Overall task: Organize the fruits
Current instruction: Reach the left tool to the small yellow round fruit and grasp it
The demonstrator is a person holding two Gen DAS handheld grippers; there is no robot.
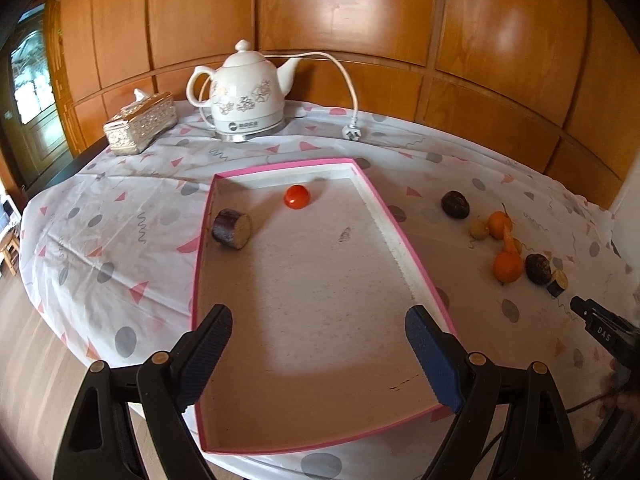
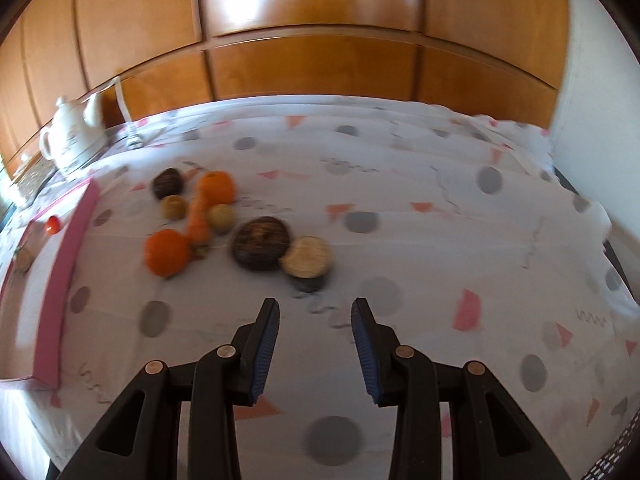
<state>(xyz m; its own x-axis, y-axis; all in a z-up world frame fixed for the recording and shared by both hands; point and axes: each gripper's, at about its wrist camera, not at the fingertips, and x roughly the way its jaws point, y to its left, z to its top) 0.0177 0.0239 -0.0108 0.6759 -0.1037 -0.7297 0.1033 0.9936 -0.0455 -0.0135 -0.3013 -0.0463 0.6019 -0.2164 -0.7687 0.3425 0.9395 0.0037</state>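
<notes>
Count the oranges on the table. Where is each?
2. One orange lies nearest the pink tray; the other orange sits farther back, with the carrot between them. Both are outside the tray. None seems hidden.

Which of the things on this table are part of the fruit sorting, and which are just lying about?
Part of the job:
- pink-rimmed tray
- red tomato and cut dark piece, already in the tray
- loose pile beside the tray: oranges, dark round fruits, small pale fruits, carrot

Just lying about:
- white kettle with its cord and plug
- tissue box
</notes>
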